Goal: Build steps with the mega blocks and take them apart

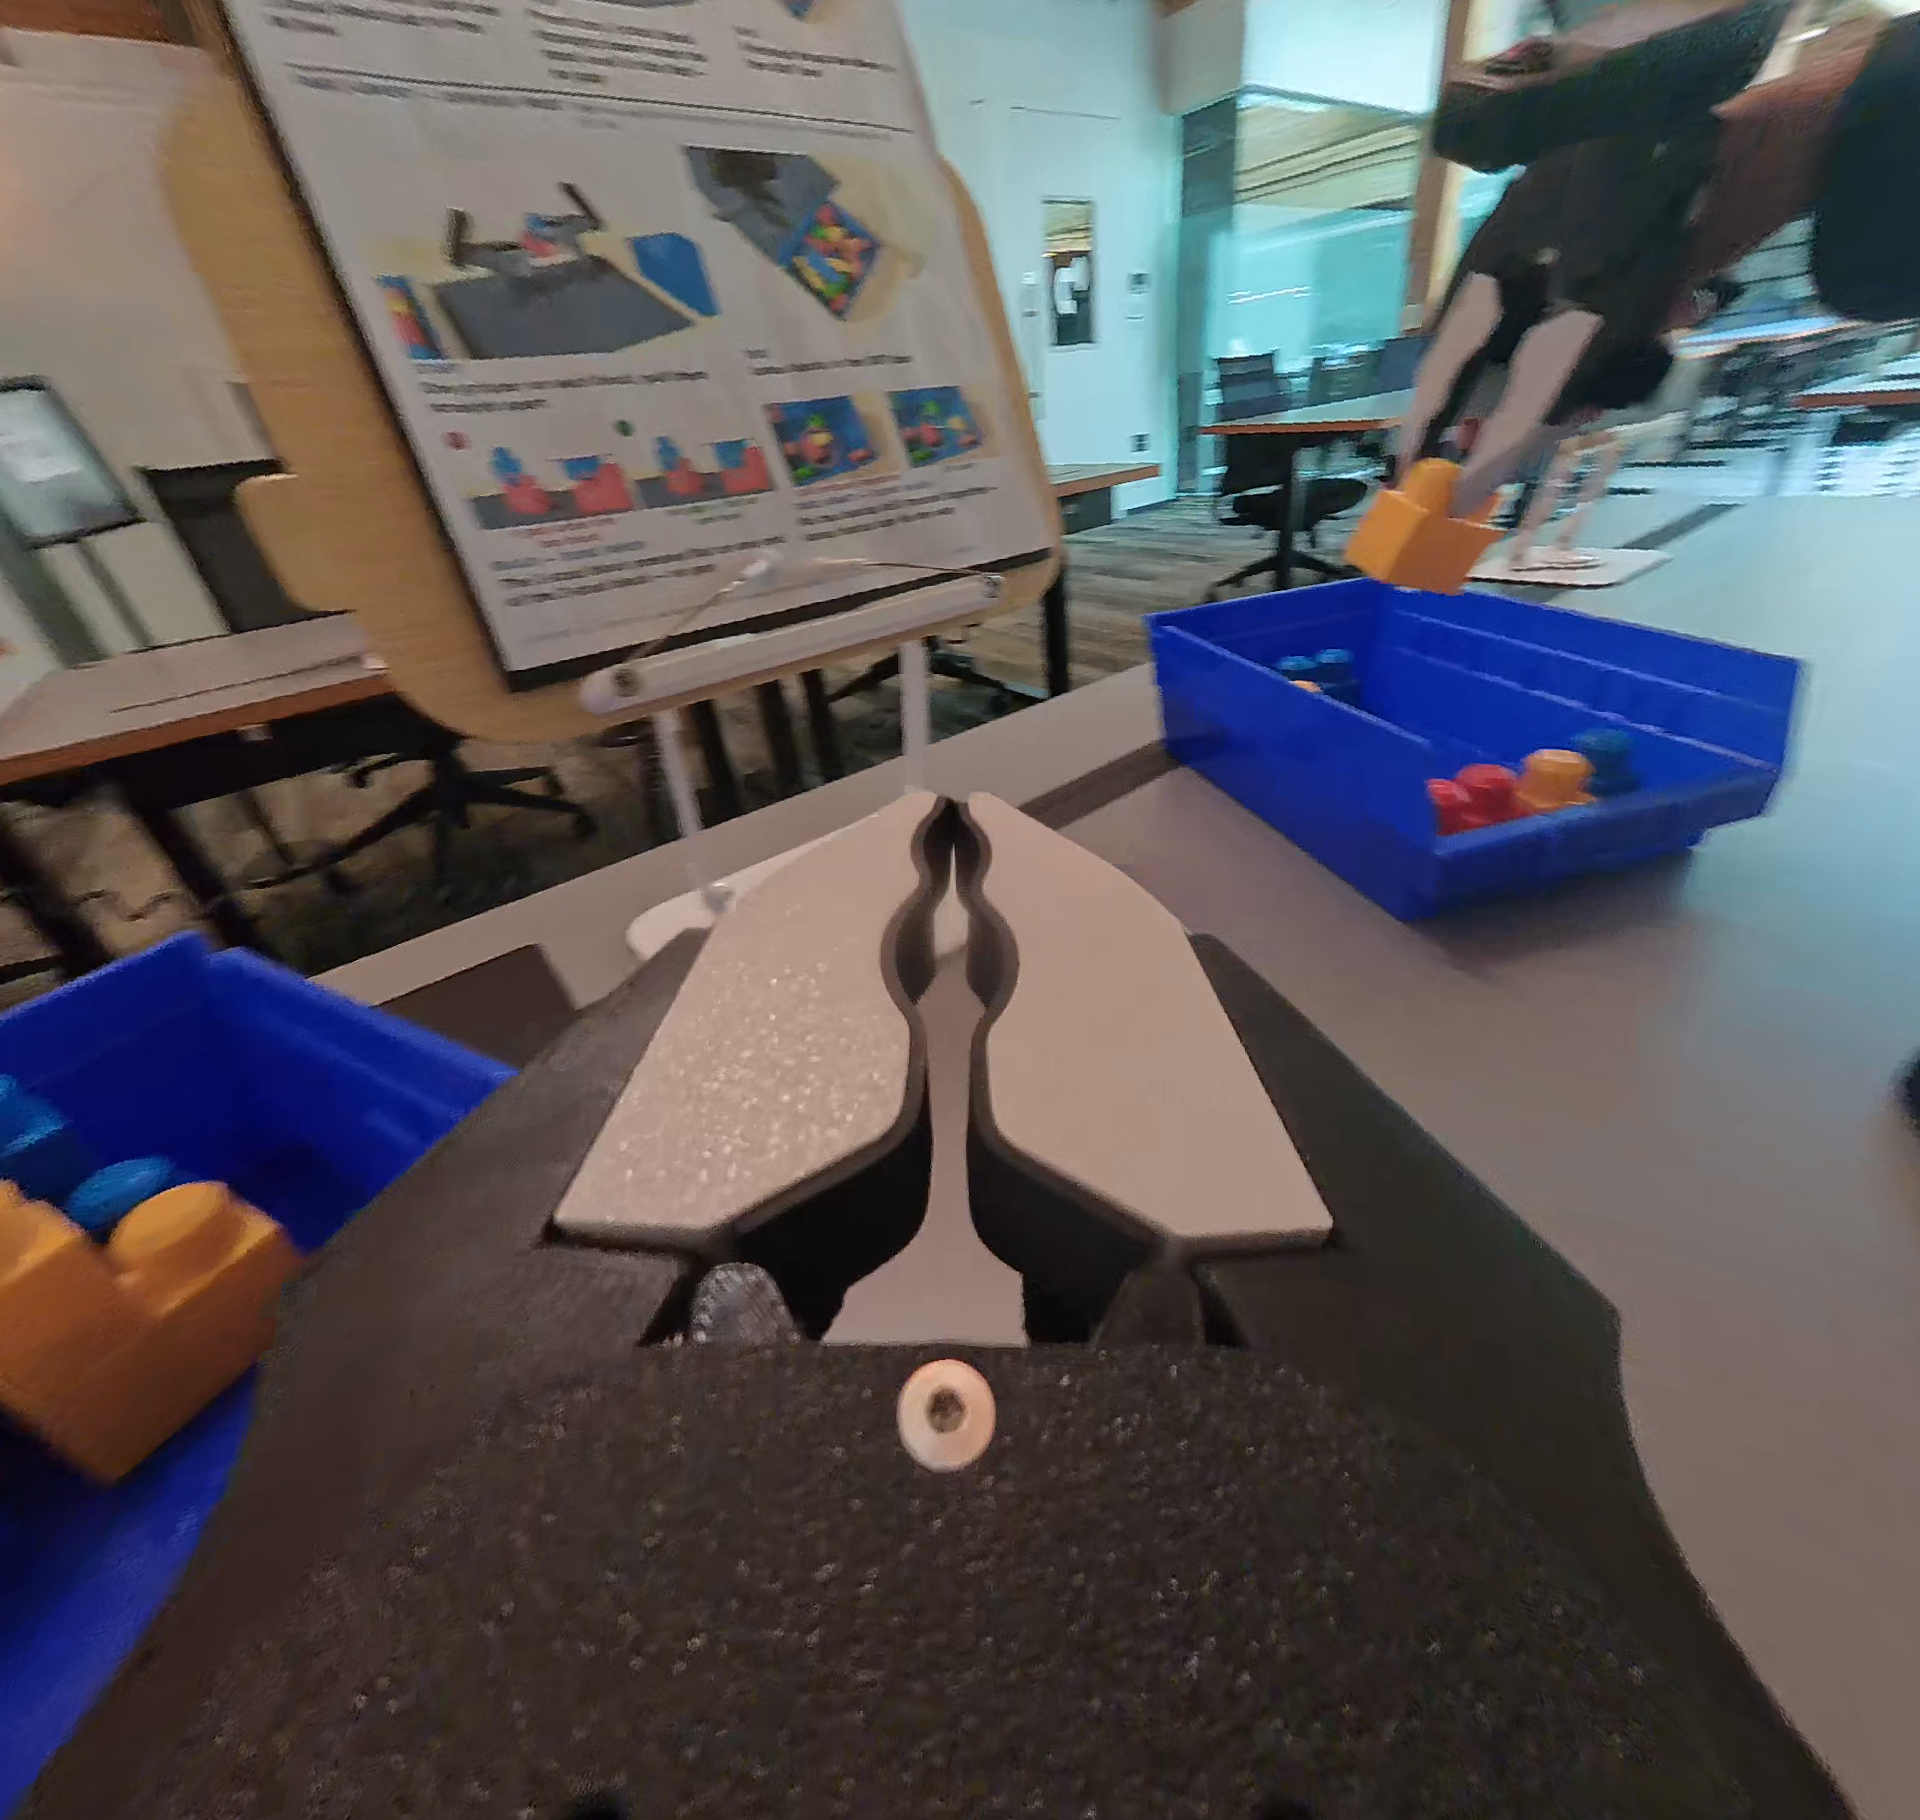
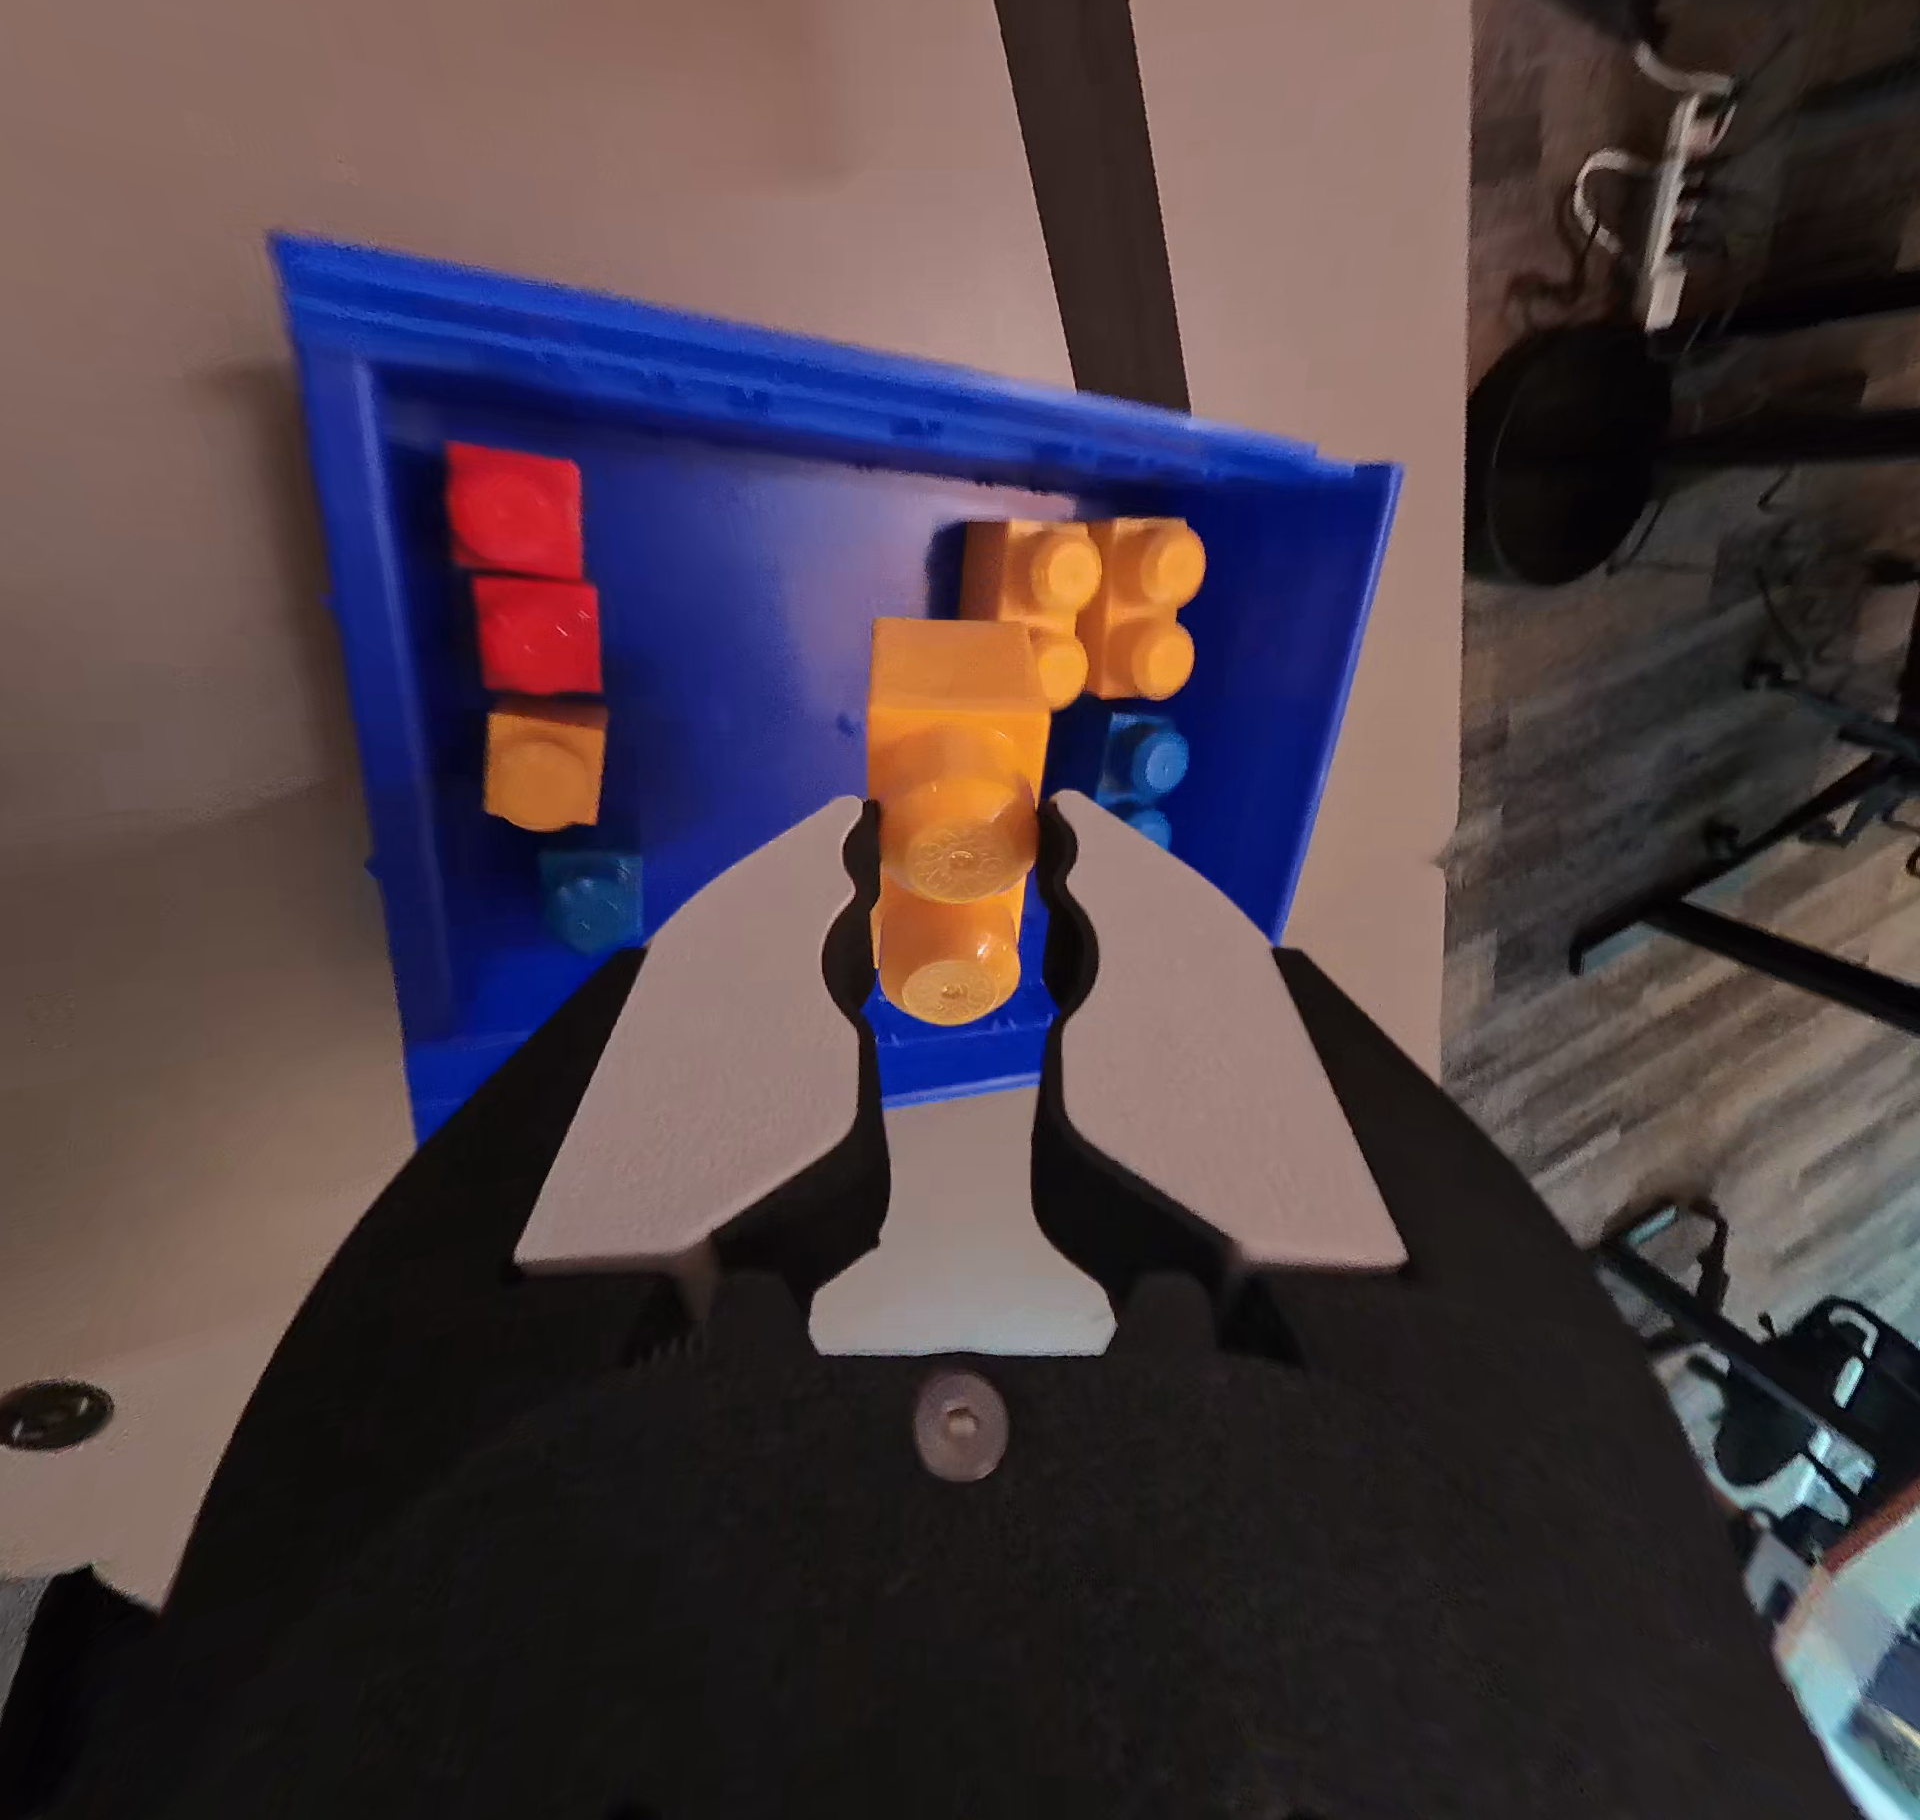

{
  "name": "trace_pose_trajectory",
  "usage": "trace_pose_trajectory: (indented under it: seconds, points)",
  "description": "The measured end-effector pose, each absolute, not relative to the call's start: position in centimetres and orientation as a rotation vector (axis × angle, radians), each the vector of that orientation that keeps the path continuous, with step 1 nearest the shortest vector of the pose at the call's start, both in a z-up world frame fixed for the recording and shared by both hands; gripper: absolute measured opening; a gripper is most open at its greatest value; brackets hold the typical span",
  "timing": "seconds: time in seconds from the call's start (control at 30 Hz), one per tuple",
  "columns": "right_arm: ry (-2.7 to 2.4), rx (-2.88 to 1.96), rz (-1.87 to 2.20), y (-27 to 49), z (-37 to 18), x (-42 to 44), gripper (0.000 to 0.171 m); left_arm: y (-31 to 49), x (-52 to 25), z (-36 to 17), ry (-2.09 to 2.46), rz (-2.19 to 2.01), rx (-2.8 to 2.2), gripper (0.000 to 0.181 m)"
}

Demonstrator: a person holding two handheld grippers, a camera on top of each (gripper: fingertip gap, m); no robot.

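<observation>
Two grippers here: the right gripper points down over the blue bin, clenched on an orange block that hangs above the bin, while the left gripper sits low over the grey table with its fingers pinched together on nothing. Counting inside that bin I get two red blocks, three more orange ones and about three blue ones. A second blue bin with an orange block sits by the left gripper.

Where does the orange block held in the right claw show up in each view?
Left wrist view: orange block, upper right, hanging above the far blue bin.
Right wrist view: centre, orange block between the claw tips.
Shared landmark: that blue bin beneath the block.
</observation>
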State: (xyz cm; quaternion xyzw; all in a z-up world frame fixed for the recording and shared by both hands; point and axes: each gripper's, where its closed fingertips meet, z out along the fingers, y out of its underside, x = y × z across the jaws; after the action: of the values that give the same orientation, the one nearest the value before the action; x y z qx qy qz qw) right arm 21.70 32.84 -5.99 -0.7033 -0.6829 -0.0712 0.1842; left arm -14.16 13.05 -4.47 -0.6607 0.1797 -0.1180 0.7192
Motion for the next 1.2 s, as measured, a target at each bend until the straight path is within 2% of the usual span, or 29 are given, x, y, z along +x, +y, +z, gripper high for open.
trace_pose_trajectory:
  seconds: [0.17, 0.63, 1.2]
  points:
    - [-1.970, -2.073, -0.307, 35.5, -8.5, 24.1, 0.029, 13.8, -17.3, -4.3, 0.252, -0.094, -1.472, 0.000]
    - [-2.062, -2.276, -0.321, 39.3, -16.7, 27.4, 0.029, 15.0, -19.8, -6.0, 0.171, -0.080, -1.542, 0.000]
    - [-2.061, -2.402, -0.252, 40.4, -19.5, 26.6, 0.029, 15.5, -19.4, -7.1, 0.199, -0.098, -1.584, 0.000]
